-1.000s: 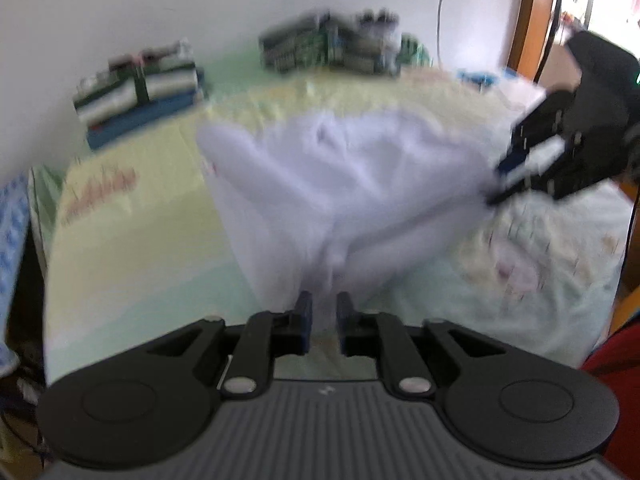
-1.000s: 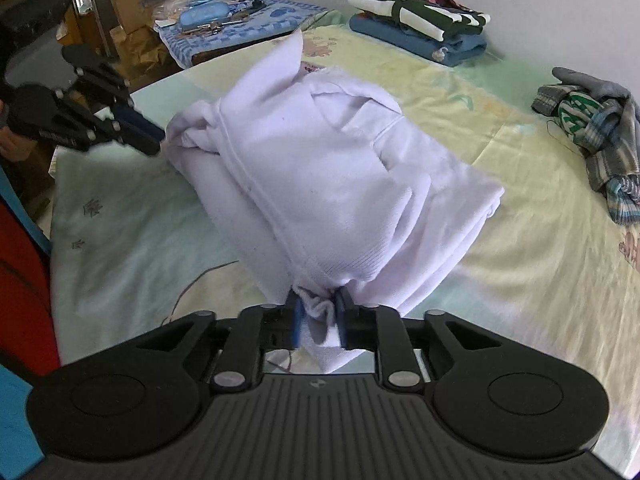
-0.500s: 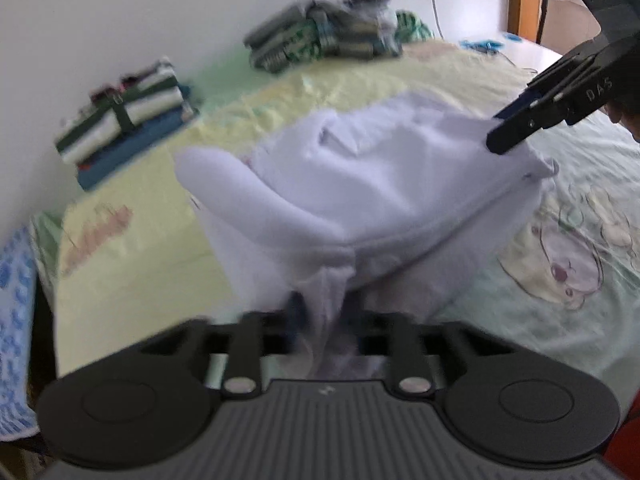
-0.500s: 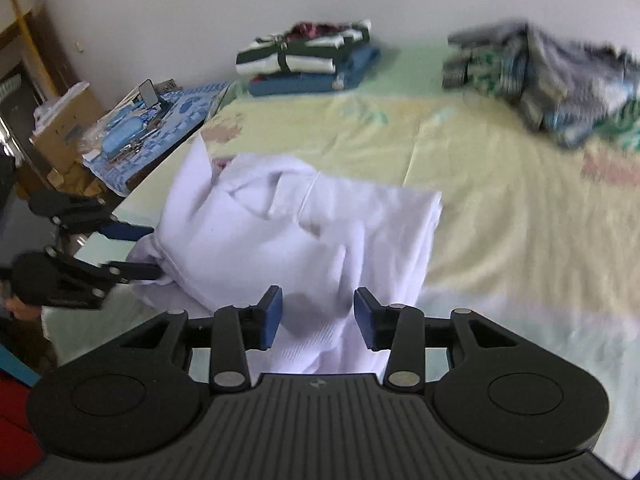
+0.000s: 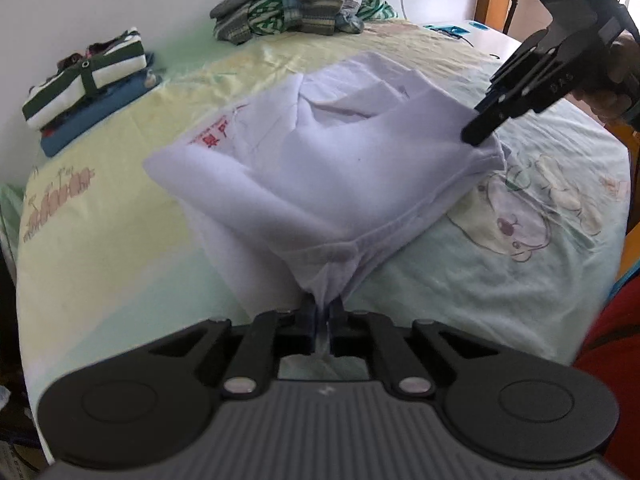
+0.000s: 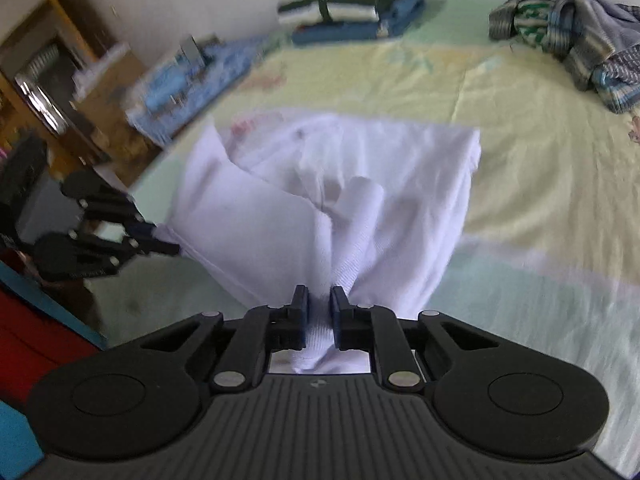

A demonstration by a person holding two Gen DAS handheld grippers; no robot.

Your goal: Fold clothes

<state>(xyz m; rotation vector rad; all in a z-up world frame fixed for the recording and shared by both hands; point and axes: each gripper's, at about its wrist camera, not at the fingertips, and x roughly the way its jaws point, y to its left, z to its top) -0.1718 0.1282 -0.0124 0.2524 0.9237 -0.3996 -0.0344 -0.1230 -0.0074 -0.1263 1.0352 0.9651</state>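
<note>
Two grippers, one garment, one bed. Item: white garment [image 5: 320, 168], partly folded, red print near one edge, lying in the middle of the bed [image 5: 100, 216] and raised at the two near corners. Item: left gripper [image 5: 323, 316], fingers drawn together and clamped on a bunched corner of the white garment; cloth passes between the jaws and hangs below them. Item: right gripper [image 6: 319, 308], fingers likewise pinched on a gathered fold of ribbed hem, with cloth showing between and under the jaws. In the left wrist view the right gripper's black tip touches the garment's far right corner; in the right wrist view the left gripper meets the cloth at the left edge. The cloth runs taut between the two grips and sags in soft folds toward the sheet.

Item: bed sheet, pale yellow and light green, with cartoon print. Item: folded stack [image 5: 88, 84], green-and-white striped piece over blue, near the wall, well apart from the garment. Item: unfolded heap [image 5: 296, 8] of grey, plaid and green clothes, also by the wall, apart from the stack. Item: side table [image 6: 188, 80] with blue cover and small clutter, beside the bed, blurred. Item: red sleeve [image 5: 612, 344] at lower right of the left wrist view.
</note>
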